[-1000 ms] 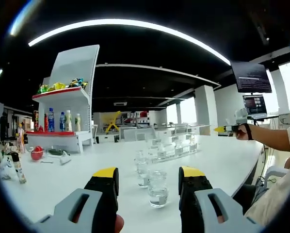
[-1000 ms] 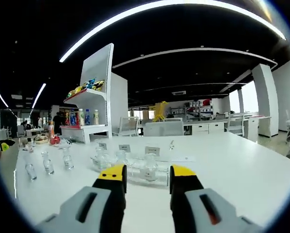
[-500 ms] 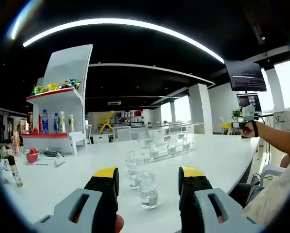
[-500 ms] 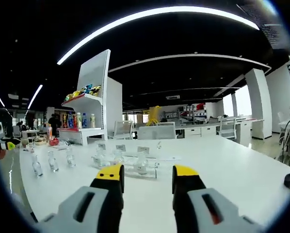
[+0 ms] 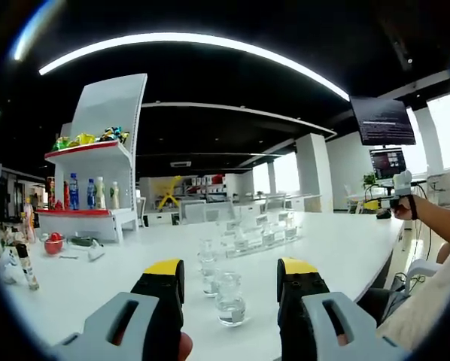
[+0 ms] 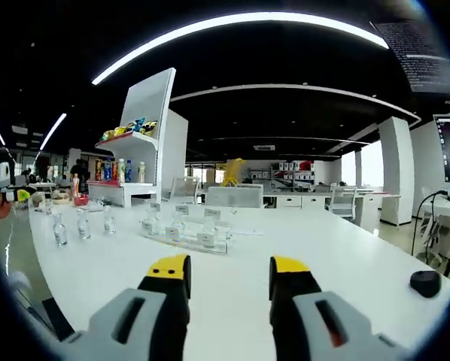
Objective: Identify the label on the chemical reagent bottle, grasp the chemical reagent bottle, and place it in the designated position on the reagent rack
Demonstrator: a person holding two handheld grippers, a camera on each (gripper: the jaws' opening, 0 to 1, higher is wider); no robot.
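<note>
Between the open left claw (image 5: 229,274) jaws stands a small clear bottle (image 5: 230,298) on the worktop (image 5: 97,278): probably glass, light, slippery, fragile. Grip its body below the cap; the right claw (image 6: 227,271) is open and empty.

Clear upright reagent bottles (image 5: 230,298) beside rack (image 6: 186,237)

An open-plan office fitted for demonstrations: long white table (image 6: 345,256), far rows of desks and chairs (image 6: 244,197), hanging monitors (image 5: 382,120) on the right, curved ceiling light strips (image 5: 195,41), a display shelf (image 5: 97,180) of drinks on the left.
</note>
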